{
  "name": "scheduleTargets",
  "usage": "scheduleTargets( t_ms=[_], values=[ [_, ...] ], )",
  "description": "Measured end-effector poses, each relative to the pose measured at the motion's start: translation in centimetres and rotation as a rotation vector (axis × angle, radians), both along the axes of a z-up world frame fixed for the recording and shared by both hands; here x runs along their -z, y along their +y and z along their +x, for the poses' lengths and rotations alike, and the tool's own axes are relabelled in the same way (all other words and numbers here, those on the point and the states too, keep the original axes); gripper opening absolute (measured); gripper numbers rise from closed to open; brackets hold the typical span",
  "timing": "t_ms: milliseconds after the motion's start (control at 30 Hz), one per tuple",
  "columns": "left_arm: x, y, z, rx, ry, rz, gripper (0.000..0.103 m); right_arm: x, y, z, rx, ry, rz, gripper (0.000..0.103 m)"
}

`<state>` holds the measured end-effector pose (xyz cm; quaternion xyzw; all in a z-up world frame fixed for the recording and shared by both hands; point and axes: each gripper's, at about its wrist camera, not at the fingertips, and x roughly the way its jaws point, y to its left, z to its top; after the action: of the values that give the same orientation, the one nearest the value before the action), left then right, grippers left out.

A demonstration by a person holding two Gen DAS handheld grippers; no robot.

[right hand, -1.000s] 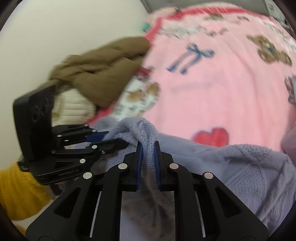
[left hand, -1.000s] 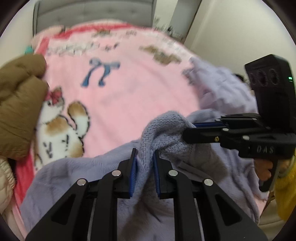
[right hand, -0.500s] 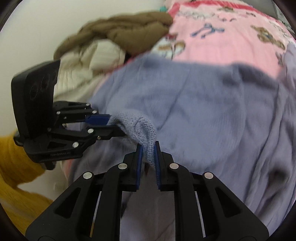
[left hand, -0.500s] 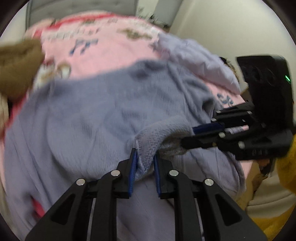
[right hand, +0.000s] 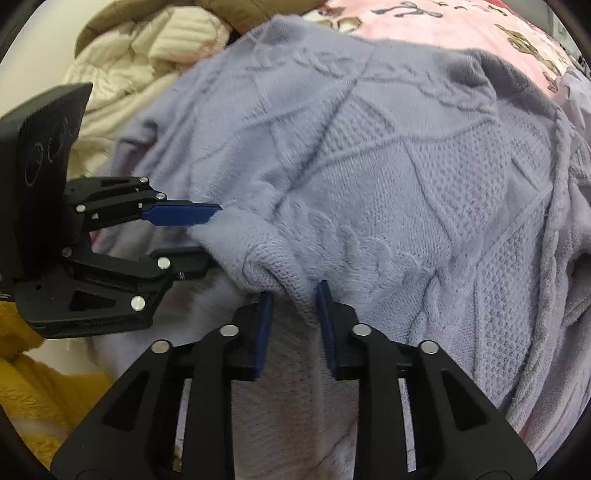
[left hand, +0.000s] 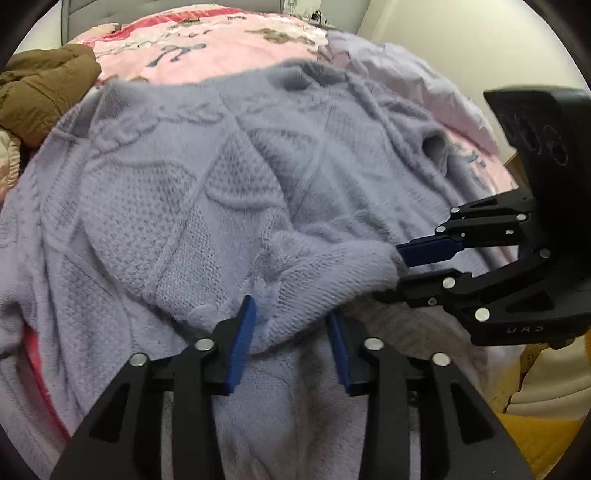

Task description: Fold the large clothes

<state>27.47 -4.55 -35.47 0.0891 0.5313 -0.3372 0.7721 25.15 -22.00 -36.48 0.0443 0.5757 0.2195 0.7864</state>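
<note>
A lavender cable-knit sweater (left hand: 221,184) (right hand: 406,166) lies spread over the pink blanket, with its edge doubled back over itself toward me. In the left wrist view my left gripper (left hand: 291,325) straddles that folded edge. Its jaws are opening, and the knit sits loose between the blue pads. My right gripper (right hand: 294,295) stands the same way a little along the edge, jaws opening, with the fold between the pads but not pinched. Each gripper also shows from the side in the other's view: right gripper (left hand: 402,269), left gripper (right hand: 210,236).
The pink cartoon-print blanket (left hand: 229,55) (right hand: 424,22) covers the bed beyond the sweater. A brown jacket (left hand: 40,88) and a cream padded jacket (right hand: 140,55) are heaped at the left. A pale lilac garment (left hand: 406,85) lies at the right. A yellow sleeve (right hand: 37,387) is near the bed's edge.
Both grippers carried the sweater's edge back toward me and down, so the sweater now covers most of the blanket. Both jaws went from shut on the knit to apart.
</note>
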Motion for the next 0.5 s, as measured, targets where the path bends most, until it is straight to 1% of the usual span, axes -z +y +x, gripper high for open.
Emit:
scheduleTargets(
  t_ms=[33,67,133,167,200,267,300,333,367,400,433,467,500],
  values=[
    [-0.7,0.1,0.1,-0.009,0.005,-0.018,0.049,-0.7,-0.6,0.0,0.016,0.003,0.032,0.042],
    [-1.4,0.4,0.3,-0.024,0.014,-0.042,0.055,-1.4,-1.2,-0.1,0.033,0.004,0.064,0.047],
    [-3.3,1.4,0.7,-0.073,0.038,-0.1,0.058,-2.9,-2.4,0.1,0.092,0.002,0.118,0.069],
    [-4.1,1.8,0.9,-0.097,0.04,-0.126,0.058,-3.7,-3.1,0.3,0.126,-0.002,0.153,0.071],
    [-4.7,2.3,1.1,-0.121,0.035,-0.144,0.058,-4.5,-3.8,0.4,0.162,-0.016,0.194,0.07],
    [-5.8,2.7,1.6,-0.18,0.005,-0.174,0.058,-5.5,-5.3,0.9,0.235,-0.059,0.238,0.07],
    [-6.1,2.8,2.1,-0.218,-0.016,-0.187,0.058,-5.7,-5.8,1.3,0.263,-0.088,0.239,0.07],
    [-5.7,2.4,2.9,-0.236,-0.02,-0.193,0.058,-5.6,-6.0,1.6,0.271,-0.103,0.229,0.068],
    [-5.2,2.0,3.3,-0.239,-0.016,-0.185,0.058,-5.2,-6.0,2.0,0.266,-0.11,0.202,0.066],
    [-4.5,1.6,3.7,-0.232,-0.01,-0.168,0.058,-4.7,-5.9,2.4,0.256,-0.114,0.167,0.061],
    [-3.4,1.1,4.2,-0.204,0.009,-0.155,0.058,-4.2,-5.7,2.7,0.25,-0.12,0.145,0.056],
    [-2.7,0.7,4.4,-0.181,0.029,-0.151,0.058,-3.7,-5.5,2.9,0.245,-0.122,0.134,0.054],
    [-1.4,0.2,4.8,-0.148,0.058,-0.126,0.058,-3.0,-5.2,3.1,0.233,-0.11,0.134,0.052]
  ],
)
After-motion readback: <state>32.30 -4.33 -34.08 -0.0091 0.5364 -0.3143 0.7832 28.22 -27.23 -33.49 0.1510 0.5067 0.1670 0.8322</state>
